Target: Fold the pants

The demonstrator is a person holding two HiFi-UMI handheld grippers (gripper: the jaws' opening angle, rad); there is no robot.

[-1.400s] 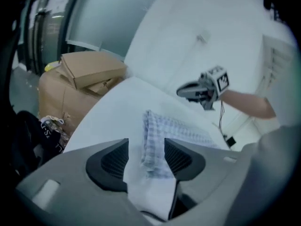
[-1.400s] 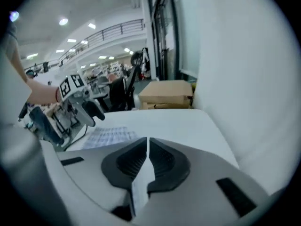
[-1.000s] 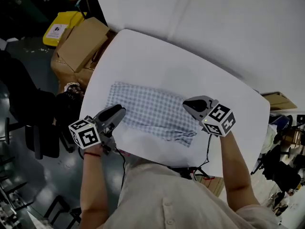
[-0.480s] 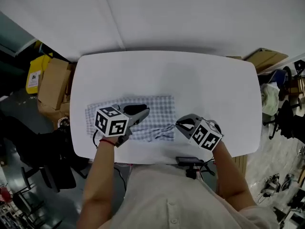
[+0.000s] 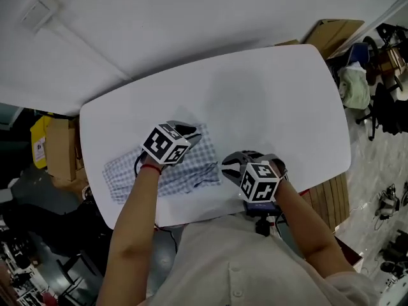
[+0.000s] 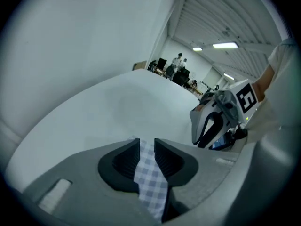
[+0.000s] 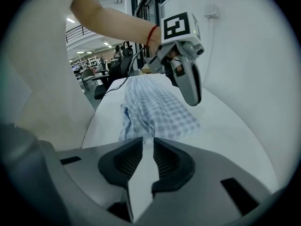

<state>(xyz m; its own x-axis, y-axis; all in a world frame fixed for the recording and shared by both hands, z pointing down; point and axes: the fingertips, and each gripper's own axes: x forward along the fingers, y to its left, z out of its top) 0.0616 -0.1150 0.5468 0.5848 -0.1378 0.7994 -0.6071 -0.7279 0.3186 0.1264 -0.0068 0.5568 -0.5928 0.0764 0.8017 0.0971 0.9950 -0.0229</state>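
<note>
Jaws just opened: left gripper (image 6: 146, 145) straddles the pants (image 5: 122, 171) edge; right gripper (image 7: 147, 143) empty over table (image 5: 274, 94).

The pants (image 5: 191, 171), blue-and-white checked, lie spread flat on the white table (image 5: 268, 107) near its front-left edge. The end toward my right is rumpled.

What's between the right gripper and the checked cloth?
Right gripper view: only a strip of bare white tabletop before the blue checked pants. The right gripper has just been opening its fingers, nothing between them.
</note>
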